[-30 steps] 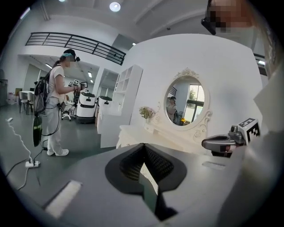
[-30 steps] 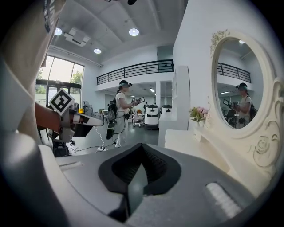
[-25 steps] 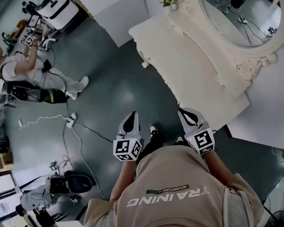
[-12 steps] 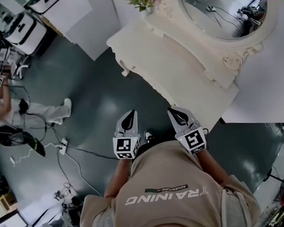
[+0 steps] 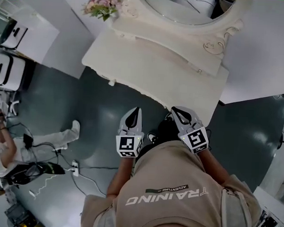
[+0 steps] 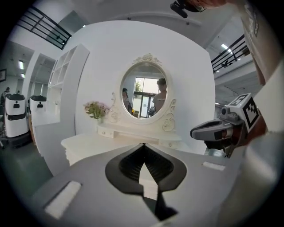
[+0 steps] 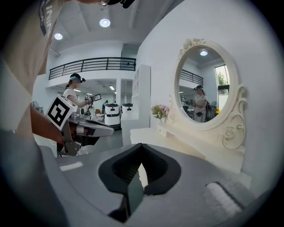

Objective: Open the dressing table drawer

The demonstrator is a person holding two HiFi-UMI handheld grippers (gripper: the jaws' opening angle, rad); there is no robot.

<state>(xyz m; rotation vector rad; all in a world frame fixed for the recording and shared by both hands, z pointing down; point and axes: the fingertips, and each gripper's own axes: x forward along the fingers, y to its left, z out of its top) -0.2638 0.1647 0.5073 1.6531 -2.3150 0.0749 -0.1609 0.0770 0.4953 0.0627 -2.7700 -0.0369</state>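
Observation:
A cream dressing table (image 5: 148, 73) with an oval mirror (image 5: 183, 7) stands right in front of me. Its top also shows in the left gripper view as the dressing table (image 6: 95, 142) and in the right gripper view as the dressing table (image 7: 166, 138). From above, the tabletop hides the drawer front. My left gripper (image 5: 135, 111) is shut and holds nothing, a short way before the table's front edge. My right gripper (image 5: 178, 111) is beside it, also shut and holding nothing, close to that edge. The closed tips show as the left gripper (image 6: 142, 144) and the right gripper (image 7: 141, 145).
A flower pot (image 5: 103, 6) sits at the table's left rear corner. White walls (image 5: 260, 59) flank the table. On the grey floor at left are a seated person (image 5: 19, 153), white machines (image 5: 6, 68) and a power strip with cables (image 5: 75, 168).
The view has swung so the dressing table now lies straight ahead instead of off to the upper right. Both shut grippers have turned with it and now point at the table's front edge.

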